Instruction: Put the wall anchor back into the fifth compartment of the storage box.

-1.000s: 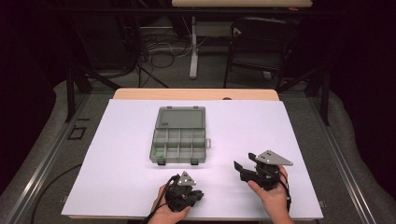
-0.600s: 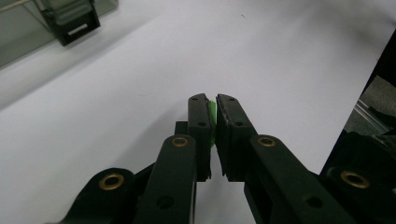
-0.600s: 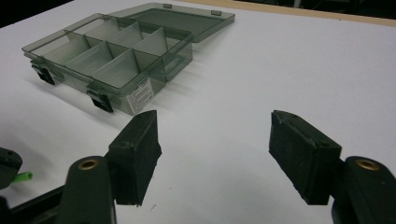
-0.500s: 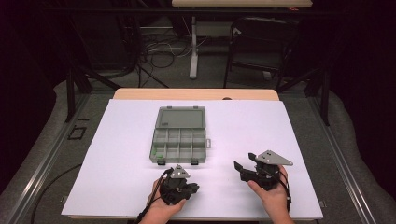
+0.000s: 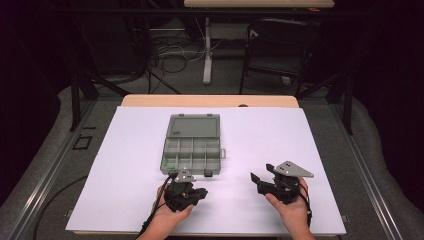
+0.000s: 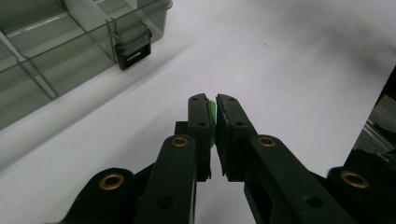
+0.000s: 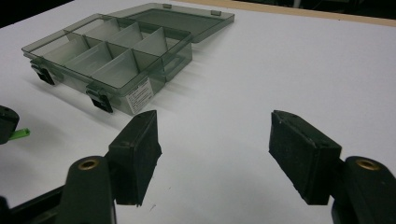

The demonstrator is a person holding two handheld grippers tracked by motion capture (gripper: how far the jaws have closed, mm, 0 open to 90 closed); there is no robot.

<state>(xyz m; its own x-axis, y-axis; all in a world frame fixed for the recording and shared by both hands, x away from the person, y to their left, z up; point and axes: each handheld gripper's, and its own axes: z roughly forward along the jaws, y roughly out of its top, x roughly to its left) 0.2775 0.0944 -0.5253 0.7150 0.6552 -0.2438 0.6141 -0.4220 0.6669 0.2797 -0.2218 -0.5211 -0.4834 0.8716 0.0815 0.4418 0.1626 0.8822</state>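
Two tongs: left tongs [image 6: 213,114] pinch a green piece [image 6: 212,112]; right tongs [image 7: 212,154] gape wide.

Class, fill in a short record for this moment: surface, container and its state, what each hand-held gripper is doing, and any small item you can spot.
surface: white table
container: grey compartment box, lid open and lying flat behind it
left hand-held gripper: jaws closed on a small green piece, close to the box's front latches
right hand-held gripper: jaws wide open, nothing between them, to the right of the box
inside box: one small green item in the front left compartment
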